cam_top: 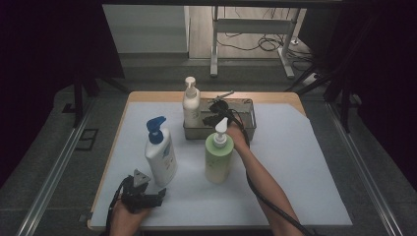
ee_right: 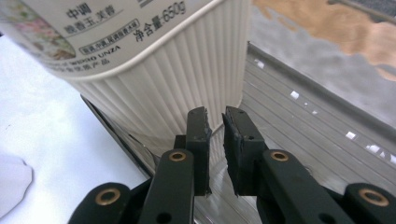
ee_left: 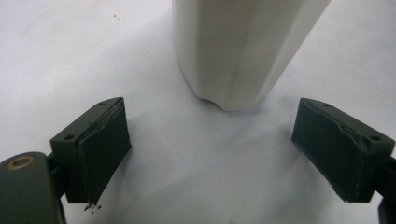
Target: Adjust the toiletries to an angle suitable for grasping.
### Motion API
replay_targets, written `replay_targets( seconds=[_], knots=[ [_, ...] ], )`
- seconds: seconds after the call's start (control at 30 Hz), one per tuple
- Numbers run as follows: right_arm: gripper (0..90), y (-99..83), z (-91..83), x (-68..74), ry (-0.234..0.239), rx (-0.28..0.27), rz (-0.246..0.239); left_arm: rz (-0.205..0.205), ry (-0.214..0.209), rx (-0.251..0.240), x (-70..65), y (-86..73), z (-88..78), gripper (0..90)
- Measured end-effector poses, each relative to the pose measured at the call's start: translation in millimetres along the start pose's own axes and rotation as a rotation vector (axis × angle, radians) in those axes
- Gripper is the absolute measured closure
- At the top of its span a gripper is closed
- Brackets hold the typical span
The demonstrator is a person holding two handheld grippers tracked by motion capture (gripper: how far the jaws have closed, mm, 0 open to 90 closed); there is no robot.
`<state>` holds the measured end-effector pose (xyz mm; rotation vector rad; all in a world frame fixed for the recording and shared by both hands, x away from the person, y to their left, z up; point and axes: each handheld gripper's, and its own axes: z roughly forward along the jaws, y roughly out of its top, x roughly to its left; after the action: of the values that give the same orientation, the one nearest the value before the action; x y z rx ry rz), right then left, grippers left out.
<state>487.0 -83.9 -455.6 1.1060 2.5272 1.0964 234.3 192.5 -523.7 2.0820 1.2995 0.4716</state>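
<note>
On the high view I have my right hand-held gripper (cam_top: 216, 109) reaching into the metal tray (cam_top: 249, 129) at the far middle of the worktop (cam_top: 295, 162). A cream pump bottle (cam_top: 191, 104) stands upright in the tray's left end. Through the right gripper view that ribbed cream bottle (ee_right: 177, 79) sits just ahead and to the left of my tips, its base inside the tray (ee_right: 299, 126). The two black jaws stand nearly together with only a thin slit between them, and nothing is caught in that slit. I cannot tell whether the left tip brushes the bottle's ribs; it looks very close.

My left hand-held gripper (cam_top: 142, 189) rests low at the near left edge of the worktop, just in front of the white bottle with the blue pump (cam_top: 161, 155). In the left gripper view its jaws are spread wide apart, one at each side of the frame, with bare white worktop (ee_left: 56, 56) between them. The white bottle's base (ee_left: 238, 51) stands just beyond the tips, centred between them but not touched by either pad.

A green bottle with a white pump (cam_top: 218, 155) stands upright near the middle of the worktop, between the tray and me, just left of my right forearm (cam_top: 265, 182). The three bottles stand apart from each other.
</note>
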Motion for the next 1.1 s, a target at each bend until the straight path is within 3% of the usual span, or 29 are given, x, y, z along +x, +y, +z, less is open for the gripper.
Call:
replay_targets(
  seconds=[0.27, 0.53, 0.63, 1.1],
  knots=[
    [68.1, -5.0, -22.1, -7.0, -0.020, -0.041, -0.008, 0.000, 0.000, -0.001, 0.0, -0.1, 0.1, 10.8],
    [55.0, -9.0, -40.5, -4.1, -0.030, -0.063, -0.024, 0.000, 0.000, -0.001, 0.1, -0.2, 0.0, 10.8],
    [52.3, -9.9, -47.6, -1.6, -0.028, -0.072, -0.044, 0.001, 0.000, -0.001, 0.1, -0.2, 0.0, 10.8],
    [40.7, -21.4, -73.4, -2.6, -0.035, -0.082, -0.044, 0.001, 0.000, -0.002, 0.1, -0.3, 0.1, 10.8]
  ],
)
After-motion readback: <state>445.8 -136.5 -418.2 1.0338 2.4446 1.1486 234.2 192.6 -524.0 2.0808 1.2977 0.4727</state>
